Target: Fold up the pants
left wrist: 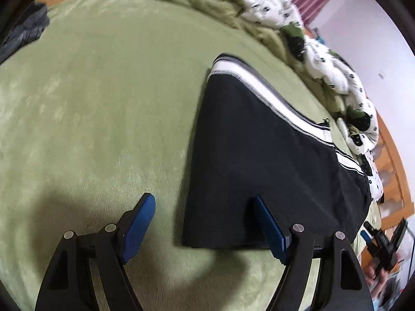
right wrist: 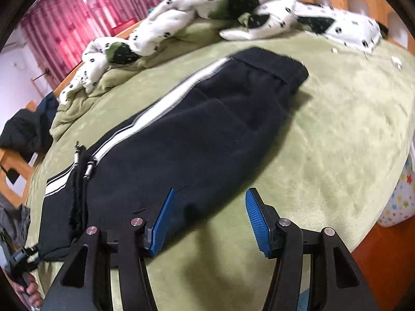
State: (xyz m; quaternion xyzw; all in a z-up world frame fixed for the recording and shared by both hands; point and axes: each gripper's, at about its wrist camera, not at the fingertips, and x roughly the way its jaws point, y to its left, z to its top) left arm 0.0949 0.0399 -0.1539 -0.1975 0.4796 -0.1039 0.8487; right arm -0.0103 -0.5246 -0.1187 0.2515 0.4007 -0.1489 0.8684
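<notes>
I have both tongs wide, holding nothing. The pants lie flat on the green blanket, seemingly folded lengthwise already, white side stripe along the far-left edge. From my right gripper the long axis runs away toward the far right, waistband end and drawstring near-left — its left finger hovers over the near edge of the cloth. My left gripper sits at the other end: the dark hem corner lies between its fingers, the pants stretching off to the right. Each arm owns one end, I judge, for the crosswise fold. Fabric looks thick, fleecy, slightly blurred.
</notes>
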